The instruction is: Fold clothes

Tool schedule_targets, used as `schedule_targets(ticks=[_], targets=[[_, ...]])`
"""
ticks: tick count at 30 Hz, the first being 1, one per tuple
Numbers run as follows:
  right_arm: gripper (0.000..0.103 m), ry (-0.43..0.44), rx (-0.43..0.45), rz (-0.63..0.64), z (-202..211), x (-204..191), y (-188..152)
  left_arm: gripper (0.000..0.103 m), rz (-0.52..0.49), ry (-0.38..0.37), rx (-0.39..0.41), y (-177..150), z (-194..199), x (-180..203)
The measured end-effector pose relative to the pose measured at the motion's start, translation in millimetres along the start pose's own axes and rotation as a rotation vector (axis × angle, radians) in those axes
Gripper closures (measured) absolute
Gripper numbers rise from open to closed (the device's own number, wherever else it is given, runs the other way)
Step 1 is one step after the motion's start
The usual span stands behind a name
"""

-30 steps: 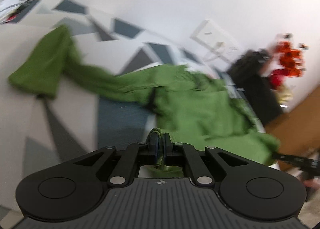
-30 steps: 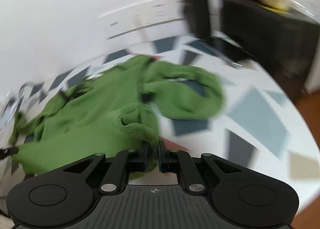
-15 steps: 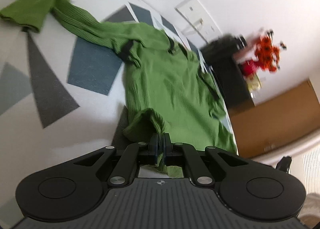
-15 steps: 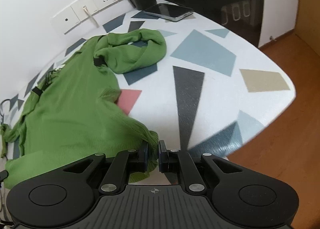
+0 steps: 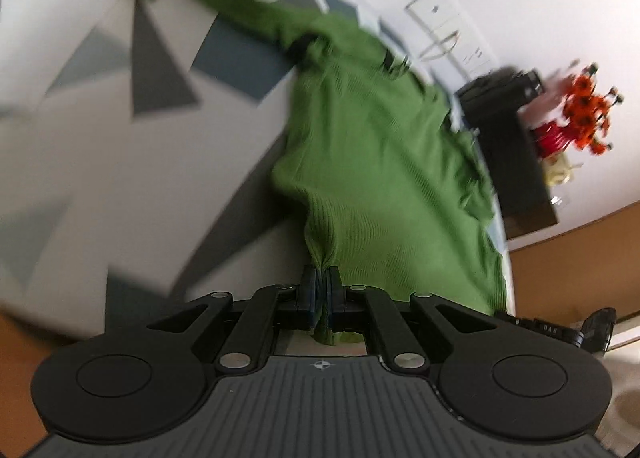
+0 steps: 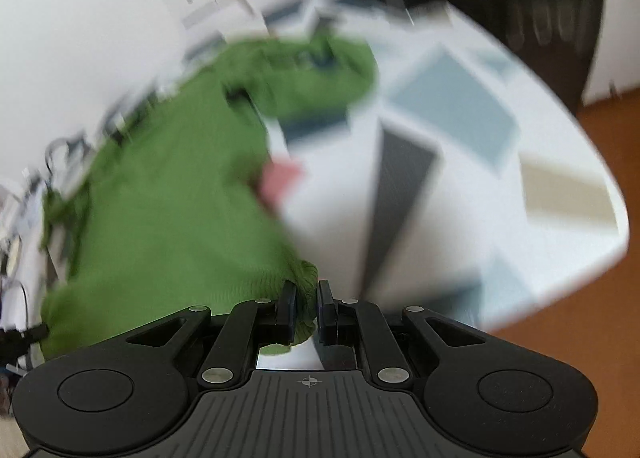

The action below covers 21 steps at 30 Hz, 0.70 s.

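There is one green ribbed knit sweater [image 5: 384, 162] spread across the white table with grey and blue geometric patches [image 5: 120, 162], its body lying toward the table's wall-side edge and one long sleeve stretched to the far corner in the left view. Two tools work on it. The left tool [image 5: 321, 290] is pinched tight on a gathered bit of the hem, and the right tool [image 6: 307, 304] holds the other hem corner with its fingers a little apart around the thick ribbed edge. Half a second ago the hem by the left tool lay bunched in a fold; now it is pulled out straighter toward the near edge, and the right view has gone blurry. No writing on the sweater is readable.
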State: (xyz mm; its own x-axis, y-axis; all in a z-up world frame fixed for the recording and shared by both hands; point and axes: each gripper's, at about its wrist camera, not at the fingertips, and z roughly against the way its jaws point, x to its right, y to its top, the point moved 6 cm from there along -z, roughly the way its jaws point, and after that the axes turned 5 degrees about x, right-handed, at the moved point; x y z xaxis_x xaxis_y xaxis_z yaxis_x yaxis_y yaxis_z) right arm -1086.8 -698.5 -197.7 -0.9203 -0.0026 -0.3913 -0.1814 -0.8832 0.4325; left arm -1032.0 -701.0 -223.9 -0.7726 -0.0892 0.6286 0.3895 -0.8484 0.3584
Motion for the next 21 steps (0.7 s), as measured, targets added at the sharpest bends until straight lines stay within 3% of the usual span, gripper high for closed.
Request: schedule_targets(ticks=[7, 10, 12, 14, 16, 18, 21], targets=[[0.097, -0.022, -0.167, -0.04, -4.1, 26.7, -60.8, 0.098, -0.032, 0.095, -0.023, -18.1, 11.0, -3.7], [0.097, -0.004, -0.151, -0.044, -3.7, 27.0, -59.6, 0.098, -0.029, 0.104, 0.018, -9.8, 17.8, -1.0], [0.092, 0.033, -0.081, -0.01, 4.0, 18.5, -47.9, 0.098, -0.017, 0.091, 0.07, -1.5, 23.2, 2.5], [0.077, 0.04, 0.005, 0.058, 13.2, 9.4, -34.7, 0.097, -0.018, 0.09, 0.111, 4.1, 26.0, 5.0], [0.072, 0.043, 0.064, 0.143, 17.7, 0.0, -24.7, 0.093, -0.057, 0.096, 0.103, 2.0, 22.7, 6.8], [0.071, 0.042, 0.055, 0.212, 12.3, -6.9, -22.4, 0.082, -0.109, 0.098, 0.051, -6.4, 14.1, 6.0], [0.071, 0.047, 0.022, 0.287, 0.5, -12.9, -24.5, 0.076, -0.168, 0.097, -0.005, -22.3, 5.8, 1.3]])
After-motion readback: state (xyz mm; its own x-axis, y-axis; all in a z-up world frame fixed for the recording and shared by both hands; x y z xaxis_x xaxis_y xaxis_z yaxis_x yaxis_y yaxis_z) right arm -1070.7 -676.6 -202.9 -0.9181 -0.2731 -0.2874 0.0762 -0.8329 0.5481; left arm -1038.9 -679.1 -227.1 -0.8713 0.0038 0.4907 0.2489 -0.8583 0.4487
